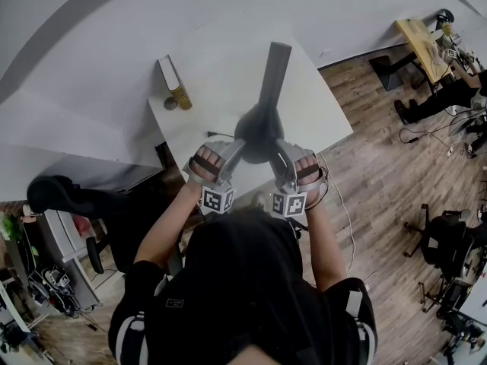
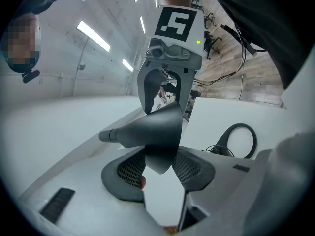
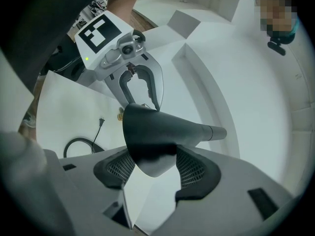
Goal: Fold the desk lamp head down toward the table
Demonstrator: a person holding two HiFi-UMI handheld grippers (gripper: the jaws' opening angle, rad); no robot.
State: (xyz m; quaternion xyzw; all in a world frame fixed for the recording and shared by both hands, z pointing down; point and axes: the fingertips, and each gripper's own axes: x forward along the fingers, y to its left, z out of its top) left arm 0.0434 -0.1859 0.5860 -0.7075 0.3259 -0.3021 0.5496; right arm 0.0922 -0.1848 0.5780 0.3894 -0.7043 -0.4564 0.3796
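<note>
White counter (image 1: 319, 105) fills the middle of your head view, with plank floor (image 1: 380, 173) to the right of it. At its centre is the dark cone of the lamp head (image 1: 259, 131), and the lamp arm (image 1: 274, 71) runs away from the head toward the far edge of the counter.

Your left tongs (image 1: 233, 153) come in on the left side of the lamp head and your right tongs (image 1: 284, 155) on its right side, facing each other across it. In the left gripper view the rim of the cone sits between the two mesh pads (image 2: 132, 170) and both appear to press on it, so these tongs look closed on the lamp head. The right gripper view shows the same: the cone's wide end is wedged between those pads (image 3: 192, 168), gripped.

Left of the lamp head and farther back lie a book (image 1: 169, 73) and a small gold cylinder (image 1: 181, 97). A black cable loop (image 2: 238, 136) rests on the counter beyond the lamp head.
</note>
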